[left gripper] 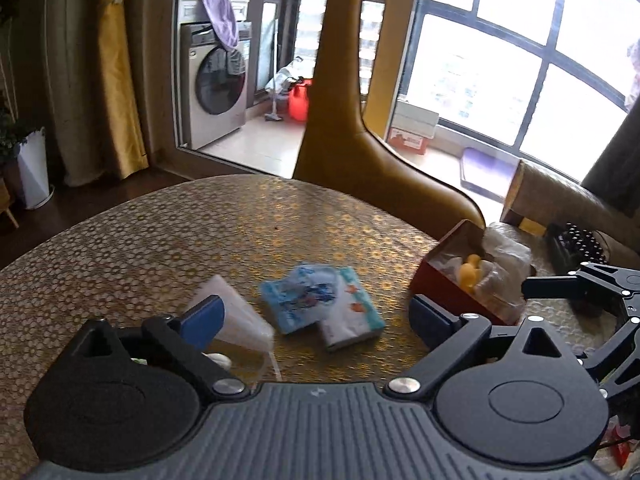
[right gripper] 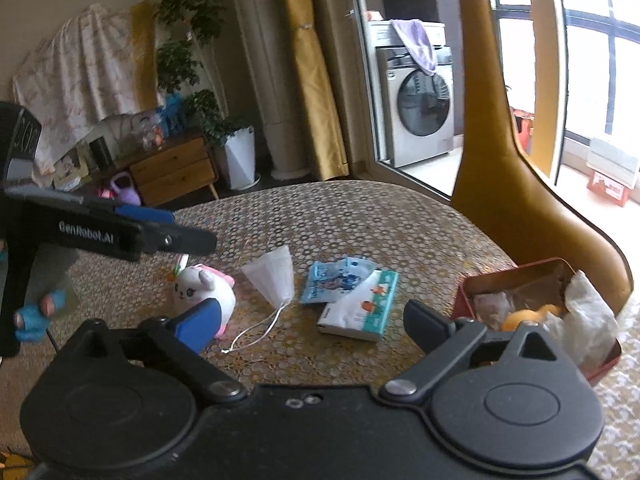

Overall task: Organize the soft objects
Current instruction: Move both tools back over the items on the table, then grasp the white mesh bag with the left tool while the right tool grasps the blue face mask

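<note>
A white face mask (left gripper: 234, 314) (right gripper: 274, 278) lies on the patterned table (left gripper: 160, 232), its ear loop trailing toward me. A blue packet (left gripper: 298, 296) (right gripper: 340, 280) rests partly on a white-and-teal tissue pack (left gripper: 352, 316) (right gripper: 360, 308). A white and pink plush toy (right gripper: 204, 294) lies left of the mask. A red box (left gripper: 448, 284) (right gripper: 540, 276) at the right holds soft items, one of them yellow. My left gripper (left gripper: 316, 316) is open above the table, over the mask and packets; it also shows in the right wrist view (right gripper: 176, 232). My right gripper (right gripper: 312, 320) is open and empty beside the red box.
A tan leather chair (left gripper: 360, 120) (right gripper: 520, 160) stands behind the table's far edge. Black items (left gripper: 580, 240) lie on a cloth at the far right. A glass door, a washing machine (right gripper: 420, 108) and a potted plant (right gripper: 236, 152) are beyond.
</note>
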Demonstrator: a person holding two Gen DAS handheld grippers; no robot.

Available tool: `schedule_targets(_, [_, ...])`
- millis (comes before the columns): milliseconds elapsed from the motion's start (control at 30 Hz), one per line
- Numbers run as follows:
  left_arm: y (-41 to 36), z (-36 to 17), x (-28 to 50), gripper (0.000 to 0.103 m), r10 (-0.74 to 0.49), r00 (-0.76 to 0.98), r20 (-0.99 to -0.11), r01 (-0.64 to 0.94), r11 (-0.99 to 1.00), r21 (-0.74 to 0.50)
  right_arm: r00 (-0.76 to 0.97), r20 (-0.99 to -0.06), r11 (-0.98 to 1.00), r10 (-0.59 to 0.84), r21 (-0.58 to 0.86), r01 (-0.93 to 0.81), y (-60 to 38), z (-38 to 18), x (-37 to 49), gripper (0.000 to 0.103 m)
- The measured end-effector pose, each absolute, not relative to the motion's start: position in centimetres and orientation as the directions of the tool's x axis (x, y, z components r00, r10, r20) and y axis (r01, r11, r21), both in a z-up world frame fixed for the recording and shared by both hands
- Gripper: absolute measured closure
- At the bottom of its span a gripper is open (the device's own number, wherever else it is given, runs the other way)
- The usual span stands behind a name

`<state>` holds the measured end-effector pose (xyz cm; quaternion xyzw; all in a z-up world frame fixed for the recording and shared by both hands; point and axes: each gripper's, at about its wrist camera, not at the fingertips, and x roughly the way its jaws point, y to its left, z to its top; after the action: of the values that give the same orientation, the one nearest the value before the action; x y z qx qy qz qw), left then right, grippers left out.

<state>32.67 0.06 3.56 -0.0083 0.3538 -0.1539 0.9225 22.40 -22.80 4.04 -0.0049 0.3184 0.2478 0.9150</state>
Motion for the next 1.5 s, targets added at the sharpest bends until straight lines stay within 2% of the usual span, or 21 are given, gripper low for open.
schedule_targets(133, [1.5, 2.8, 34.8, 0.003, -0.286, 0.674, -0.681, 0.251, 0.956, -0.153, 0.66, -0.601, 0.871, 0.452, 0.136, -0.473, -21.8, 3.8, 24.1, 0.003])
schedule_targets(267, [2.6, 1.3, 38.2, 0.003, -0.251, 0.607, -0.754, 0.164, 0.968, -0.191, 0.639, -0.625, 0.868, 0.448, 0.134, -0.478, -20.9, 3.0, 26.2, 0.003])
schedule_targets(533, [4.2, -2.5, 44.8, 0.004, -0.238, 0.531, -0.814, 0.031, 0.965, -0.262, 0.582, -0.689, 0.856, 0.433, 0.111, -0.505, -19.0, -0.1, 30.8, 0.003])
schedule_targets(833, [2.8, -7.4, 51.1, 0.004, -0.097, 0.431, -0.897, -0.112, 0.981, -0.159, 0.547, -0.738, 0.86, 0.396, 0.089, -0.502, -16.7, -4.0, 36.1, 0.003])
schedule_targets(1233, [0.8, -11.8, 54.6, 0.004, 0.041, 0.381, -0.924, -0.219, 0.975, -0.047, 0.545, -0.77, 0.873, 0.333, 0.034, -0.486, -14.8, -8.1, 40.8, 0.004])
schedule_targets(1333, [1.1, -12.4, 54.8, 0.004, 0.054, 0.375, -0.925, -0.262, 0.964, -0.05, 0.546, -0.77, 0.873, 0.33, 0.028, -0.488, -14.1, -8.8, 41.3, 0.004])
schedule_targets(1500, [1.6, -13.4, 55.1, 0.004, 0.072, 0.371, -0.926, -0.312, 0.949, -0.051, 0.577, -0.774, 0.854, 0.261, -0.094, -0.512, -12.0, -9.9, 41.4, 0.004])
